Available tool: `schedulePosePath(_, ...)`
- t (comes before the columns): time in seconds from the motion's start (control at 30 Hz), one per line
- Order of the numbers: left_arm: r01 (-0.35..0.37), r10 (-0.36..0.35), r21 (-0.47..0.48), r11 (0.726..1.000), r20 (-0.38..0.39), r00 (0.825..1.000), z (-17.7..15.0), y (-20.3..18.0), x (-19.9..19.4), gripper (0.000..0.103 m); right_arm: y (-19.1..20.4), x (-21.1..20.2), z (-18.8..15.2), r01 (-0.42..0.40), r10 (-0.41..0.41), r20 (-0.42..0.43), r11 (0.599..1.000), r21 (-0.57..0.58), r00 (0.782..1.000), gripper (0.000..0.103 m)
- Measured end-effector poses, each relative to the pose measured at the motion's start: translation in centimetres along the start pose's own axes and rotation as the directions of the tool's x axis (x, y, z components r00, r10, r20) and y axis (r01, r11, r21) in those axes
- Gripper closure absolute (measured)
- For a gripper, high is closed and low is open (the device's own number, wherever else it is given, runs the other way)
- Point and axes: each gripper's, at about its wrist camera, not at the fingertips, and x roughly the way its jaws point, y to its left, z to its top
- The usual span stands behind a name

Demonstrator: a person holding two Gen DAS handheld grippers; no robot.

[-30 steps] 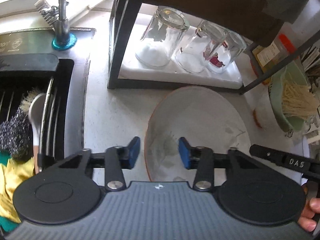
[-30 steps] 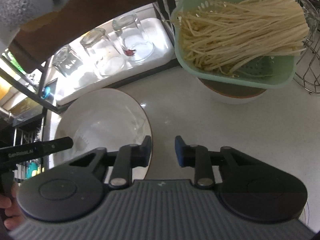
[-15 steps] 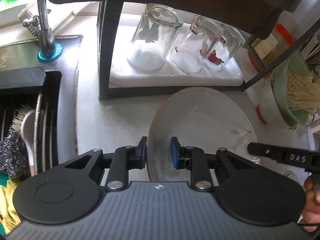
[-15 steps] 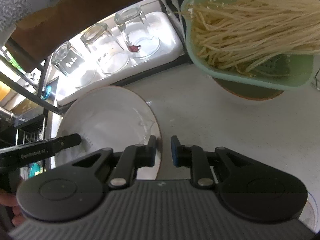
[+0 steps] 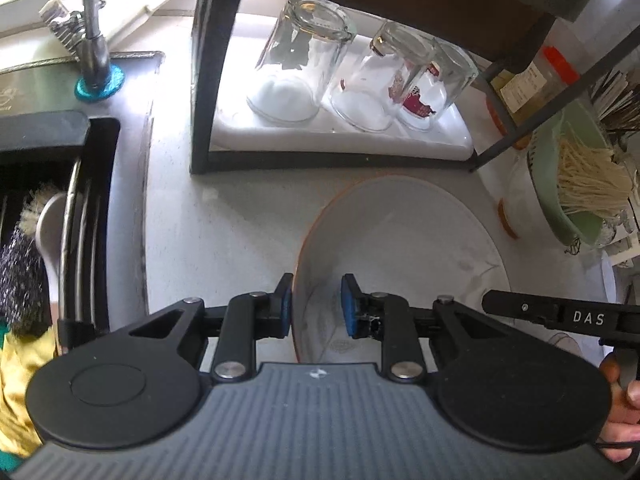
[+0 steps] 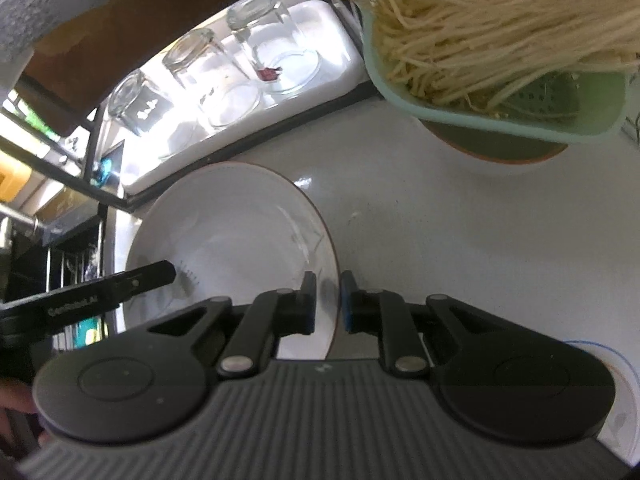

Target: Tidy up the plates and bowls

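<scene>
Left wrist view: the bowl lies between both tongs, left tongs clenched on its left rim, right tongs on the opposite rim.

white counter (sunlit), black rack

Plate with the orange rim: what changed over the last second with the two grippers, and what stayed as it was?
Both grippers closed on the plate. The left gripper went from open astride the plate's left rim to pinching it; the right gripper likewise clamped the right rim. Both views also drew slightly closer. The glasses, green colander and counter stayed put.
</scene>
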Motion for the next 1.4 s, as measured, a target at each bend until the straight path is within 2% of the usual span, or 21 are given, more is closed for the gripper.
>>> schedulePosePath(0.23, 0.003, -0.003, -0.011, 1.0, 0.044, 0.999, -0.7, -0.5, -2.4, 0.075, -0.4, -1.9, -0.6, -0.044, 0.044, -0.003, 0.999, -0.004, 0.999, 0.088)
schedulePosePath(0.5, 0.049, -0.049, 0.002, 0.999, 0.084, 0.995, -1.8, -2.3, -5.8, 0.075, -0.8, -5.6, -1.9, -0.073, 0.072, 0.007, 0.997, 0.033, 0.997, 0.088)
schedulePosePath(0.77, 0.121, -0.124, 0.045, 0.992, 0.075, 0.989, -2.8, -4.9, -8.0, 0.075, -2.5, -9.0, -3.3, -0.079, 0.079, 0.008, 0.993, 0.088, 0.997, 0.088)
schedulePosePath(0.93, 0.134, -0.141, 0.079, 0.988, 0.089, 0.986, -3.4, -6.8, -9.2, 0.075, -3.5, -11.0, -4.4, -0.077, 0.074, 0.035, 0.991, 0.111, 0.997, 0.088)
schedulePosePath(1.13, 0.16, -0.169, 0.104, 0.982, 0.087, 0.982, -4.0, -8.9, -9.9, 0.075, -5.1, -12.6, -5.6, -0.066, 0.063, 0.027, 0.984, 0.165, 0.998, 0.088)
schedulePosePath(1.4, 0.19, -0.201, 0.146, 0.971, 0.065, 0.977, -5.4, -11.9, -9.5, 0.075, -7.4, -14.7, -7.5, -0.054, 0.042, 0.06, 0.975, 0.214, 0.997, 0.088)
